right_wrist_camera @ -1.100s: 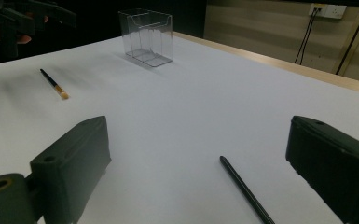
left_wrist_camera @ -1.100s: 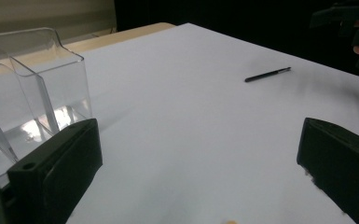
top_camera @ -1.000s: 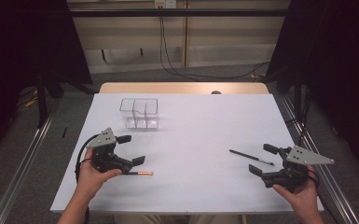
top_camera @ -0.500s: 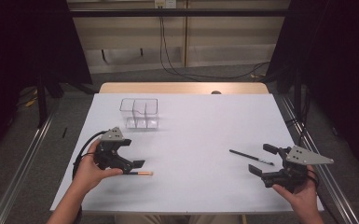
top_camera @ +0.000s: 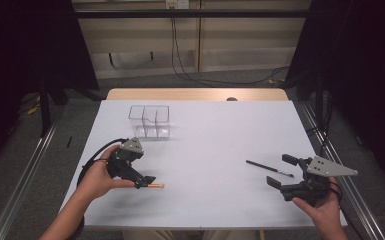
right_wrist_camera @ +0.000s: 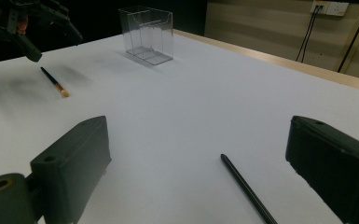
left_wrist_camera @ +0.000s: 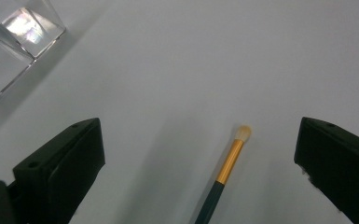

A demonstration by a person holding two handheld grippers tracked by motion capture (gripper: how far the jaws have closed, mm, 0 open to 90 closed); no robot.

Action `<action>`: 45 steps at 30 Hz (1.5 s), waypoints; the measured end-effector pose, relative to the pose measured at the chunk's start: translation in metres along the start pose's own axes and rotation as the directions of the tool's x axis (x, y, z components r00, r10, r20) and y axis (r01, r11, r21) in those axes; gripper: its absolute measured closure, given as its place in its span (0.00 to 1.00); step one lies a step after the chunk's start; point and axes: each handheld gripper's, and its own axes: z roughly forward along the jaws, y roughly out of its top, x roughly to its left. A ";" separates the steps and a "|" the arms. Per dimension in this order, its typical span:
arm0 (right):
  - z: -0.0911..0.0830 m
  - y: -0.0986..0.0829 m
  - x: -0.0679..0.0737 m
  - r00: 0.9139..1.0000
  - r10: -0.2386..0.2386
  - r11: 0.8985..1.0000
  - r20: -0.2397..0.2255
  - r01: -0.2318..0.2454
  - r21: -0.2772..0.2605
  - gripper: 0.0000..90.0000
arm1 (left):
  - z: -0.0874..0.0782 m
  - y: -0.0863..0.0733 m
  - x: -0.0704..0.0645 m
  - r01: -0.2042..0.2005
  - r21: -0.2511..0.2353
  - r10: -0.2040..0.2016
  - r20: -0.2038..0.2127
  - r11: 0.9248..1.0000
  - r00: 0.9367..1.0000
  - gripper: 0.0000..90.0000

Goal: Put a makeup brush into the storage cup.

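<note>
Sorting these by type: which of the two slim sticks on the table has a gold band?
The dark-handled brush with pale bristles, lying between the left hand-held gripper's open jaws. The thin stick by the right hand-held gripper is plain black.

Wide bare table [top_camera: 215,150] between both grippers; just the clear organiser [top_camera: 150,121] standing at the far left, plus two brushes [top_camera: 155,186] [top_camera: 269,168] lying flat

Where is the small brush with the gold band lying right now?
In the high view the gold-banded brush lies flat on the white table at the near left, under the open left gripper, nearer than the clear organizer.
</note>
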 end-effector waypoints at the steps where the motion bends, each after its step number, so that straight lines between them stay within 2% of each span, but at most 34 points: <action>1: 0.000 0.000 0.000 1.000 0.000 1.000 -0.004 0.000 0.000 0.07 | 0.001 0.001 0.000 -0.006 0.015 0.006 0.000 1.000 1.000 0.02; 6: 0.000 0.000 0.000 1.000 -0.001 1.000 -0.003 0.001 0.000 0.07 | 0.005 0.004 -0.002 -0.036 0.086 0.035 0.010 0.996 0.999 0.03; 10: 0.000 0.000 0.000 1.000 0.000 1.000 -0.003 0.000 0.003 0.06 | 0.008 0.007 -0.003 -0.054 0.121 0.051 0.022 0.991 0.998 0.04; 15: 0.000 0.000 0.000 1.000 0.001 1.000 -0.005 -0.001 0.003 0.07 | 0.013 0.009 -0.005 -0.088 0.190 0.083 0.032 0.978 0.996 0.08; 18: 0.000 0.000 0.000 1.000 0.001 1.000 -0.005 -0.001 0.003 0.07 | 0.016 0.011 -0.006 -0.115 0.232 0.108 0.045 0.966 0.993 0.11; 19: 0.000 0.000 0.000 1.000 0.000 1.000 -0.005 0.000 0.002 0.07 | 0.017 0.012 -0.006 -0.119 0.242 0.110 0.052 0.963 0.993 0.16; 24: 0.000 0.000 0.000 1.000 0.001 1.000 -0.003 -0.001 0.001 0.07 | 0.021 0.014 -0.008 -0.137 0.294 0.124 0.062 0.946 0.990 0.23; 26: 0.000 0.000 -0.001 1.000 0.001 1.000 -0.002 -0.001 0.000 0.07 | 0.021 0.015 -0.008 -0.167 0.319 0.151 0.075 0.933 0.986 0.28; 30: 0.000 0.000 -0.001 1.000 -0.001 1.000 -0.001 0.001 0.001 0.07 | 0.023 0.015 -0.009 -0.188 0.336 0.166 0.091 0.923 0.982 0.38; 32: 0.000 0.000 -0.001 1.000 0.000 1.000 -0.002 0.000 0.000 0.07 | 0.023 0.016 -0.009 -0.202 0.342 0.181 0.093 0.918 0.979 0.40; 33: 0.000 0.000 -0.001 1.000 0.000 1.000 -0.002 0.000 0.001 0.07 | 0.023 0.017 -0.009 -0.213 0.352 0.190 0.097 0.912 0.977 0.41; 35: 0.000 0.000 -0.001 1.000 0.000 1.000 -0.002 0.000 0.001 0.07 | 0.023 0.017 -0.009 -0.220 0.360 0.196 0.104 0.906 0.975 0.45; 37: 0.000 0.000 0.000 1.000 0.000 1.000 -0.002 0.000 0.004 0.07 | 0.023 0.018 -0.010 -0.233 0.383 0.206 0.109 0.894 0.972 0.49; 38: 0.000 0.000 0.000 1.000 0.000 1.000 -0.002 0.000 0.004 0.07 | 0.024 0.017 -0.010 -0.229 0.384 0.204 0.106 0.894 0.973 0.49; 40: 0.000 0.000 -0.001 1.000 0.000 1.000 -0.005 0.000 0.005 0.07 | 0.025 0.018 -0.010 -0.239 0.401 0.213 0.108 0.885 0.971 0.53; 42: 0.000 0.000 -0.001 1.000 -0.001 1.000 -0.001 0.001 0.005 0.07 | 0.026 0.017 -0.011 -0.253 0.396 0.223 0.121 0.883 0.967 0.55; 43: 0.000 0.000 -0.001 1.000 -0.001 1.000 -0.001 0.001 0.005 0.07 | 0.026 0.017 -0.011 -0.251 0.394 0.221 0.122 0.884 0.968 0.55; 45: 0.000 0.000 -0.001 1.000 -0.001 1.000 -0.002 0.001 0.003 0.07 | 0.028 0.017 -0.012 -0.270 0.405 0.233 0.138 0.874 0.963 0.61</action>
